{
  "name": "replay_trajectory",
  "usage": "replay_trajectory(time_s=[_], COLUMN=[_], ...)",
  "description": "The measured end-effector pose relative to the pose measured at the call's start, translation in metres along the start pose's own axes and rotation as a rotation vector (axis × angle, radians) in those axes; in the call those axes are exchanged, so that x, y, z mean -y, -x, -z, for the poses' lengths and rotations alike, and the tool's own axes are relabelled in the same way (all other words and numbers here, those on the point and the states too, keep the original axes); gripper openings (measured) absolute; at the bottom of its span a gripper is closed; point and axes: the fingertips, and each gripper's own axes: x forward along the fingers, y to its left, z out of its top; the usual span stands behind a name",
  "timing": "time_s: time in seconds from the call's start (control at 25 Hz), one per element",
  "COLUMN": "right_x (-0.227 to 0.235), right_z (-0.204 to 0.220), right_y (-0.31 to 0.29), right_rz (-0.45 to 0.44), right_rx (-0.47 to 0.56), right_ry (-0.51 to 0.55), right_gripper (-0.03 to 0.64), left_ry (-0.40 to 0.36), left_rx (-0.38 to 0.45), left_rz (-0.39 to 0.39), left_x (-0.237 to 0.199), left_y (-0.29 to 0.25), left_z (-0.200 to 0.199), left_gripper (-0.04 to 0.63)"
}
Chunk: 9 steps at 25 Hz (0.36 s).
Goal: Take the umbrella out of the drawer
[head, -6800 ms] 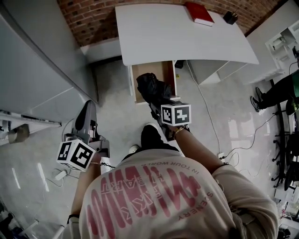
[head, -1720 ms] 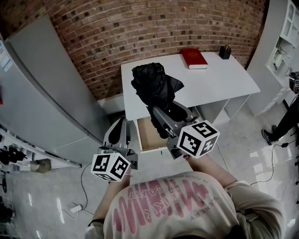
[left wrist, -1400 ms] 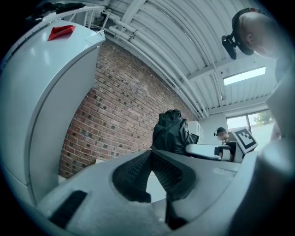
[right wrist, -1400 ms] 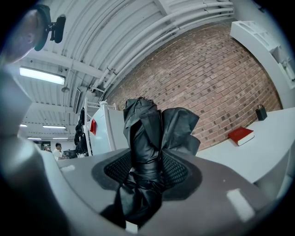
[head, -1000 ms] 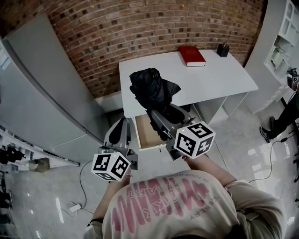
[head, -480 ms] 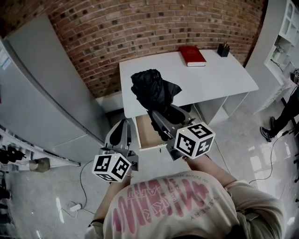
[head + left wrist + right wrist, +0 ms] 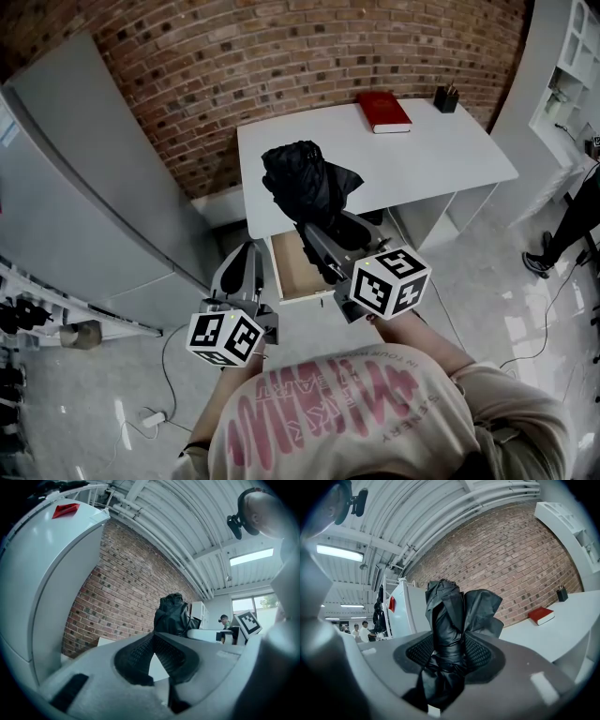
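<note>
- My right tongs [image 7: 449, 654] are clenched on the umbrella [image 7: 451, 613]. Both ribbed pads press against its black folded cloth from either side.
- The grip sits low on the bundle. Most of the crumpled cloth stands up past the tips, and a shorter twisted end hangs back toward me between the jaws.
- A loose flap of the cloth spreads out to the right of the bundle, above the right-hand pad.
- From my head camera, the umbrella is up in the air, out of the drawer [image 7: 290, 270]. It shows in front of the near left corner of the white desk [image 7: 431, 161]; I cannot tell whether it brushes the top.
- The drawer hangs open under that corner, with its wooden bottom showing just left of the right tongs.
- My left tongs [image 7: 153, 638] are closed on nothing, their tips meeting in a point with only air around them.
- They hover to the left of the drawer, low beside the right tongs and apart from the umbrella. In the left gripper view, the black bundle rises beyond their tips and a little to the right.
- A red book [image 7: 382, 112] lies at the far side of the desk against the brick wall [image 7: 281, 56], well apart from the umbrella.
</note>
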Motion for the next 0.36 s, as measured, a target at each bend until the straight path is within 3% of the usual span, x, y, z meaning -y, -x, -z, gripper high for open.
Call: replay_trajectory(time_s=[0.36], right_x=[-0.0004], right_z=[-0.0008], right_y=[-0.0022], right_rz=[0.002], right_rx=[-0.001], right_ry=[-0.009], right_gripper=[0.212], left_ry=[0.002], left_rx=[-0.005], left_rz=[0.004], left_x=[-0.0009], left_y=[-0.0015], left_z=[-0.0014], left_gripper=[0.003])
